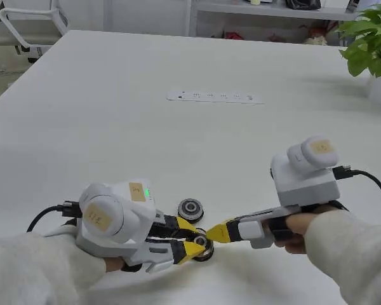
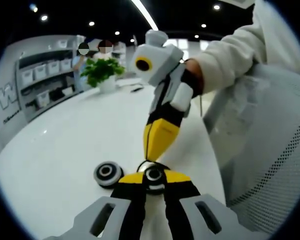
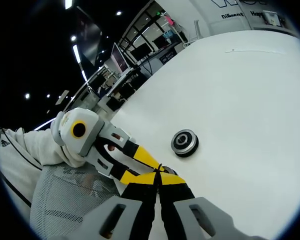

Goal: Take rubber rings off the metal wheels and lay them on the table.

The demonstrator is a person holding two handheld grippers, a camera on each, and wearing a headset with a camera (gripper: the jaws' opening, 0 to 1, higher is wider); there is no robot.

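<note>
Left gripper (image 1: 192, 238) clamps a metal wheel (image 1: 204, 245); right gripper (image 1: 217, 233) nips at its rubber ring (image 3: 160, 169).

From the left: the left gripper's jaws are closed on the wheel and hold it flat between their yellow tips, low over the table (image 1: 114, 95), hub facing up in the left gripper view. Just beyond those tips, on the far side, a second wheel (image 1: 190, 208) lies flat on the table with its ring on, touched by neither gripper. The right gripper comes in from the right, nose to nose with the left one. Its jaws are pressed together, and a thin black strand, apparently the ring's edge, is pinched between them. I judge the next pull runs rightward, away from the left fingers and across the wheel's axle; the right gripper is the one placed to make it.
</note>
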